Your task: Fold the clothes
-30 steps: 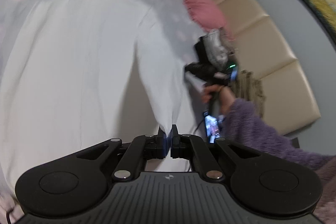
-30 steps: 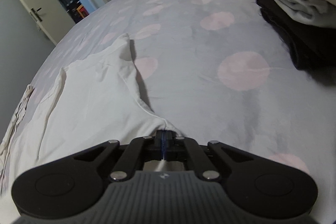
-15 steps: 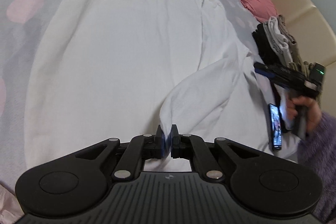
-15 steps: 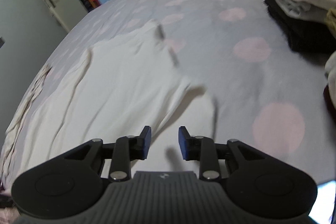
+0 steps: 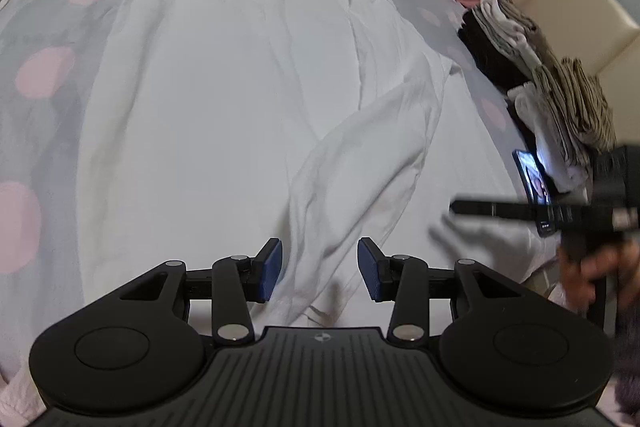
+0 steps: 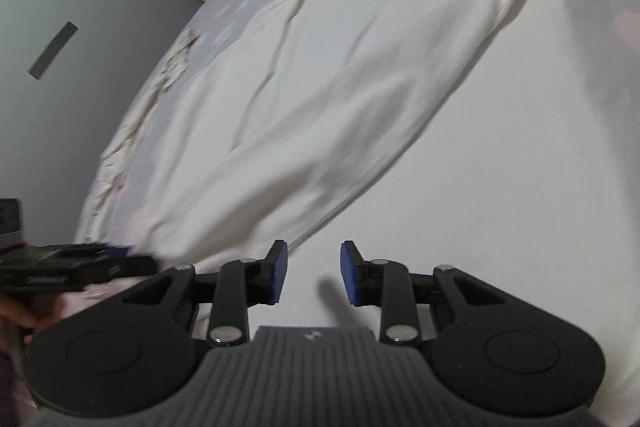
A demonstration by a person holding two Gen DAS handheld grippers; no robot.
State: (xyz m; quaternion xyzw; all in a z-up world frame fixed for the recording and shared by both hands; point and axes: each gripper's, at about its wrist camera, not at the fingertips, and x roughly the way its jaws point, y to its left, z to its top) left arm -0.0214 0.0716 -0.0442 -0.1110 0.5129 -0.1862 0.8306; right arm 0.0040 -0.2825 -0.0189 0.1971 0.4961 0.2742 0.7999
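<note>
From my left wrist camera, my left gripper (image 5: 319,269) stood wide open with nothing in it, poised above the folded-in sleeve (image 5: 360,163) of the large white cotton garment (image 5: 224,99), which lay spread on the grey, pink-dotted bedsheet (image 5: 44,75), flat enough for folding. A stack of folded clothes (image 5: 560,99) sat well apart. From my right wrist camera, my right gripper (image 6: 313,273) was equally open and empty, hovering over the garment's plain white cloth.

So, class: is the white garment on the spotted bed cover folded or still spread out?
Mostly spread: the white cotton garment lies flat on the pink-spotted grey bed cover, one sleeve folded across it.
</note>
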